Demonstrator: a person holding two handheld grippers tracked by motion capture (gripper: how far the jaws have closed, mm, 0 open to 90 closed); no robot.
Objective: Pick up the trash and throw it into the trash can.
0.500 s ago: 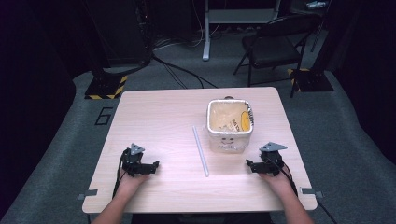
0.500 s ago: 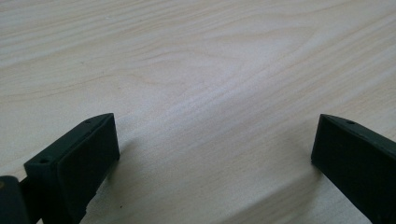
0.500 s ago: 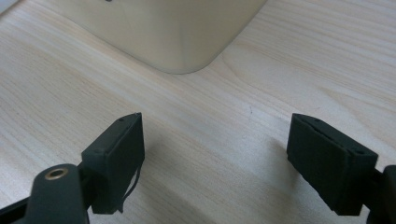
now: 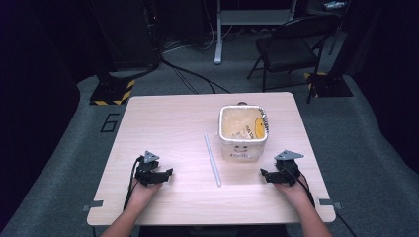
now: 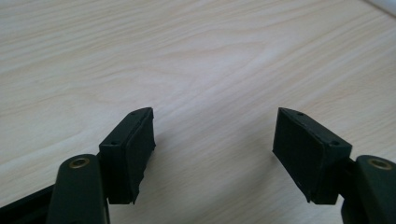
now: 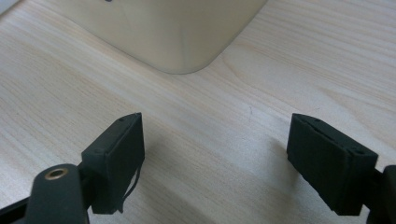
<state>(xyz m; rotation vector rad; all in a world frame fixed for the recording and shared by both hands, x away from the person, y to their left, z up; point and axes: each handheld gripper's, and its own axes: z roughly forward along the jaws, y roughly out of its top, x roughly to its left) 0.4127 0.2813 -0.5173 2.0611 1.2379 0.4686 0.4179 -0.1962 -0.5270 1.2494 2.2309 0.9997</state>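
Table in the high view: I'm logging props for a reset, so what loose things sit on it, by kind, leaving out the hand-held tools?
White straw: 1
Cream lined bin with a smiley face: 1
Total: 2, on the wooden table

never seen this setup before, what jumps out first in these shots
The cream bin with a smiley face stands on the right half of the wooden table, its liner holding some scraps. A white straw lies flat just left of it. Near the table's front edge, the left gripper and right gripper rest on either side of the straw, each with its fingers open on nothing and pointing inward.
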